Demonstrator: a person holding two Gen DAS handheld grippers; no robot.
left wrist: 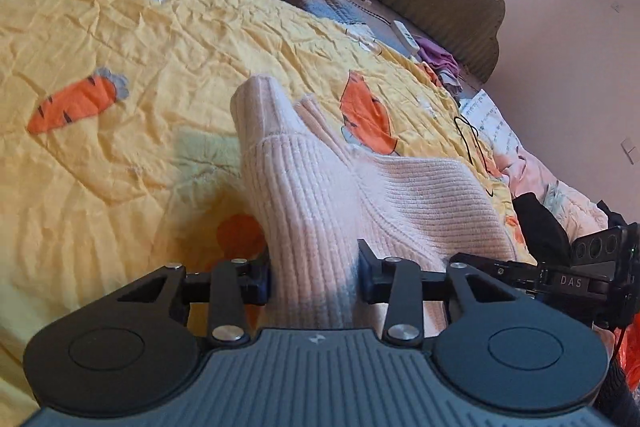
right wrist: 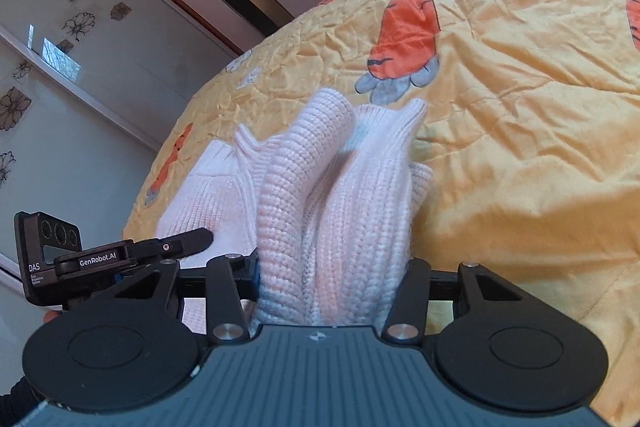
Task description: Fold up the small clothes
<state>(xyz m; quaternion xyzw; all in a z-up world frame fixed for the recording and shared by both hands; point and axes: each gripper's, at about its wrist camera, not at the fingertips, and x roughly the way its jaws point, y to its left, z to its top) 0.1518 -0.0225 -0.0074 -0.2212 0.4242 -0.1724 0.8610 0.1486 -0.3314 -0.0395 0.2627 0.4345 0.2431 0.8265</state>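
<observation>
A pale pink knitted sweater [left wrist: 320,195] is lying bunched on a yellow quilt [left wrist: 120,47] printed with orange carrots, and both grippers are holding parts of it. The left gripper [left wrist: 314,275] is standing partly closed, its two black fingers [left wrist: 256,277] pressing from either side on a ribbed fold of the sweater that is filling the gap between them and running forward along the quilt. The right gripper [right wrist: 334,279] is standing a little wider, its jaws squeezing a thicker bundle of several gathered folds of the same sweater [right wrist: 332,195], which is rising up and away from the jaws. In the right wrist view the left gripper's tip [right wrist: 192,239] is showing at the left, resting against the sweater's flatter part.
</observation>
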